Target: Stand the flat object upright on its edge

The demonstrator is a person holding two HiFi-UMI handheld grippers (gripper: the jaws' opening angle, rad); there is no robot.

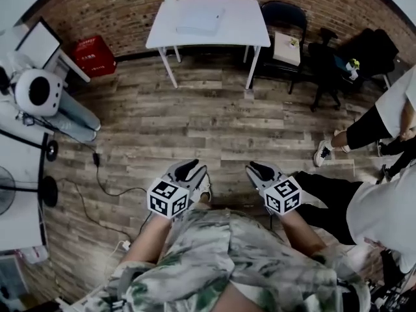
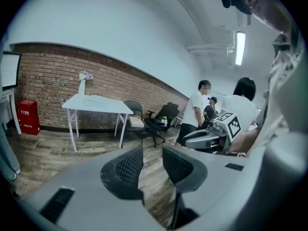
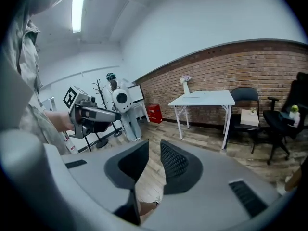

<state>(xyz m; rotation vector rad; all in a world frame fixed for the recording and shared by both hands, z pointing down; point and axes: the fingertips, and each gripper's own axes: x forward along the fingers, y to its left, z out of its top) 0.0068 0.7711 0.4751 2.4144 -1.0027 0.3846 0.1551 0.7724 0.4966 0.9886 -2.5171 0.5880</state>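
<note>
A flat pale object [image 1: 200, 21] lies on the white table [image 1: 242, 26] by the brick wall, far across the wooden floor from me. The same table [image 2: 103, 106] shows small in the left gripper view and again in the right gripper view, table [image 3: 211, 99]. Both grippers are held close to my body, pointing toward the table. My left gripper [image 1: 188, 169] [image 2: 152, 158] is open by a narrow gap with nothing between its jaws. My right gripper [image 1: 257, 169] [image 3: 154, 153] is likewise open and empty. Neither touches anything.
Dark chairs [image 1: 286, 18] stand right of the table, one bearing a box [image 1: 286, 47]. A red box [image 1: 93, 55] sits by the wall at left. White equipment [image 1: 38, 91] and a floor cable [image 1: 97, 181] are at left. Other people [image 1: 374, 125] stand at right.
</note>
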